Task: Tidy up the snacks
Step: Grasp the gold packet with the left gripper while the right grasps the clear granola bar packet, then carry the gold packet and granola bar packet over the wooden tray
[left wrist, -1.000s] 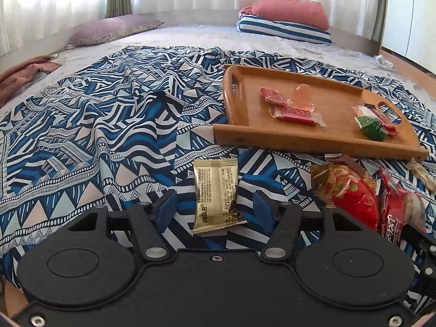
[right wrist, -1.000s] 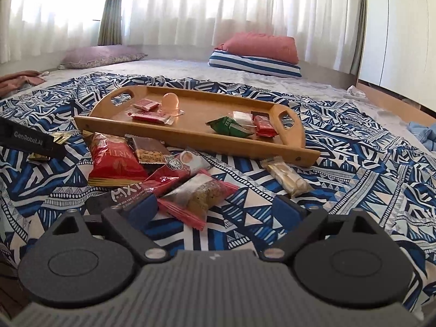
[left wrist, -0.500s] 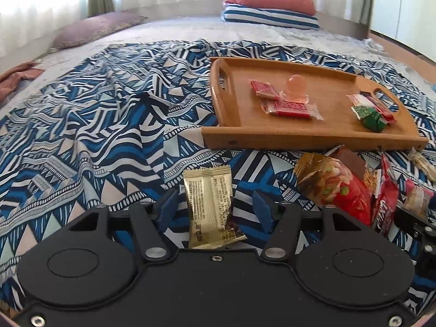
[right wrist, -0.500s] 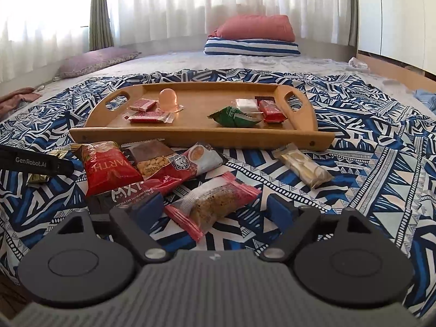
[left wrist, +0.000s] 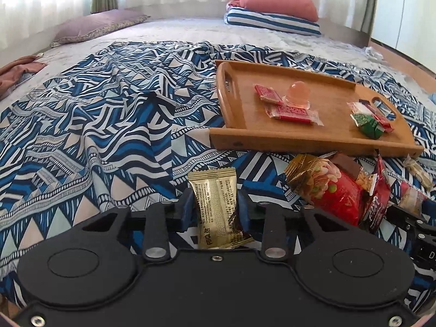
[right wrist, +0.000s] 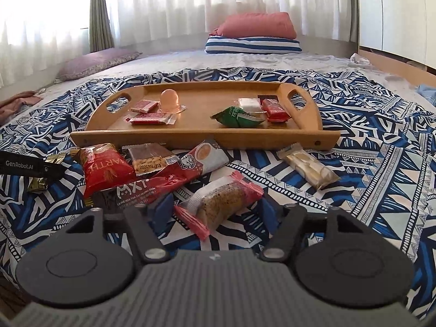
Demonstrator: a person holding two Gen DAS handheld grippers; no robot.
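My left gripper (left wrist: 215, 207) is shut on a gold snack packet (left wrist: 216, 204), which stands upright between the blue pads just above the patterned blanket. The same gripper (right wrist: 41, 167) shows at the left edge of the right wrist view with the gold packet (right wrist: 36, 185). My right gripper (right wrist: 216, 209) straddles a pink-wrapped cereal bar (right wrist: 223, 204) lying on the blanket. Its jaws are closing and the pads stand just off the wrapper's ends. The wooden tray (right wrist: 190, 138) (left wrist: 299, 143) lies beyond and holds red packets, a pink jelly cup (right wrist: 169, 100) and a green packet (right wrist: 237, 117).
Loose snacks lie in front of the tray: a red bag (right wrist: 105, 167), a peanut bar (right wrist: 148, 160), red coffee sachets (right wrist: 190, 166) and a clear-wrapped biscuit pack (right wrist: 310, 167). Pillows (right wrist: 253, 36) sit at the far end of the bed. The blanket left of the tray (left wrist: 95, 125) is bare.
The left jaws have closed onto the gold packet, which now stands pinched between the pads. The right jaws have narrowed around the pink-wrapped bar. Neither hand has shifted much.
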